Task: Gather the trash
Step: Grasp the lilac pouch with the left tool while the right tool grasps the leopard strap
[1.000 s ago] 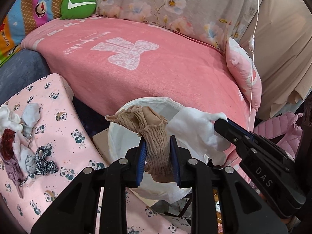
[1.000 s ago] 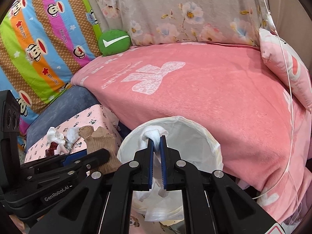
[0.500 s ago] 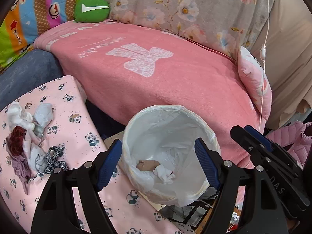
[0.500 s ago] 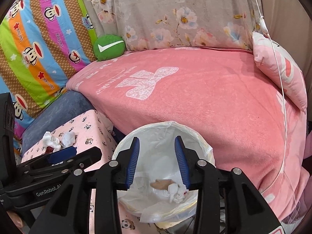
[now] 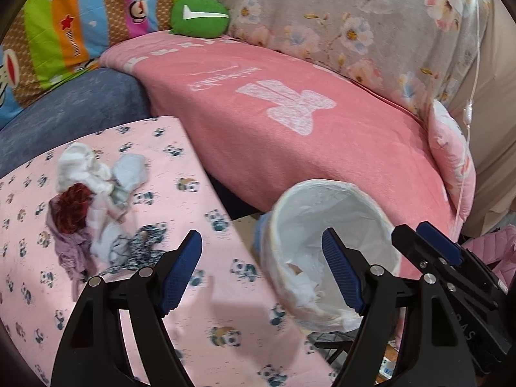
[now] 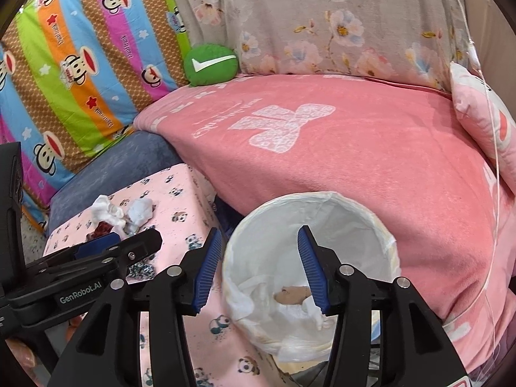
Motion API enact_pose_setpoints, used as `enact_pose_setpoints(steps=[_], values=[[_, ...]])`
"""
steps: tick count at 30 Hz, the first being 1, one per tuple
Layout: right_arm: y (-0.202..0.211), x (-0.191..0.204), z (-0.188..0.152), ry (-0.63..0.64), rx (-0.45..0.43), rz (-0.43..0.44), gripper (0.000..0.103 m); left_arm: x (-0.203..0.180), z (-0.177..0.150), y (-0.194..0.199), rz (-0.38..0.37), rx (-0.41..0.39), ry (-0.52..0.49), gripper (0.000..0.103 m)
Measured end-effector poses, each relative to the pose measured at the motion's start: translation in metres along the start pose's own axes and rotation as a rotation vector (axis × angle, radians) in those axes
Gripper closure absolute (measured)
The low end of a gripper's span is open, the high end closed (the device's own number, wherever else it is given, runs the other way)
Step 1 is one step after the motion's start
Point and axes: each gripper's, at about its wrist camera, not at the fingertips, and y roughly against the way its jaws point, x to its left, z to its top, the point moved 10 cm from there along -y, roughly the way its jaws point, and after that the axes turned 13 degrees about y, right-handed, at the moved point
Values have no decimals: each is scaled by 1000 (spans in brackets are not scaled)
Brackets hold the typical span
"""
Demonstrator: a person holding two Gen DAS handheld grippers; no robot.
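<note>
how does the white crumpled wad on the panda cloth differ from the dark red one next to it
The white crumpled wad is pale and puffy; the dark red crumpled wad is deep red and looks denser. The white wad lies farther from the open left hand-held gripper; the red wad lies nearer. Both lie uncollected in one pile on the pink panda-print cloth, outside the white-lined trash bin.

Left gripper [image 5: 262, 272]: black plastic frame, two fingers [image 5: 180, 269] faced with ribbed blue pads, a silver screw at each pivot. Right gripper [image 6: 259, 269]: same build; its fingers [image 6: 206, 267] carry matching blue pads. The black body at the lower left of the right wrist view bears white "GenRobot.AI" lettering.
</note>
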Motion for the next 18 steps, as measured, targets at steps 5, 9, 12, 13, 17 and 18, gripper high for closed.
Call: enact_pose_setpoints(steps=[5, 9, 12, 13, 17, 18], values=[[-8, 33, 0, 40, 15, 40, 52, 35, 2, 4, 51, -7, 45, 30], [-16, 58, 0, 72, 28, 70, 52, 62, 3, 7, 89, -12, 79, 30], [-21, 78, 0, 92, 38, 91, 51, 82, 4, 9, 111, -15, 105, 30], [-23, 82, 0, 97, 41, 95, 50, 87, 4, 10, 116, -16, 113, 30], [-32, 104, -2, 119, 58, 119, 50, 112, 5, 14, 146, -21, 147, 29], [-36, 111, -3, 125, 66, 128, 49, 118, 5, 14, 155, -20, 156, 29]])
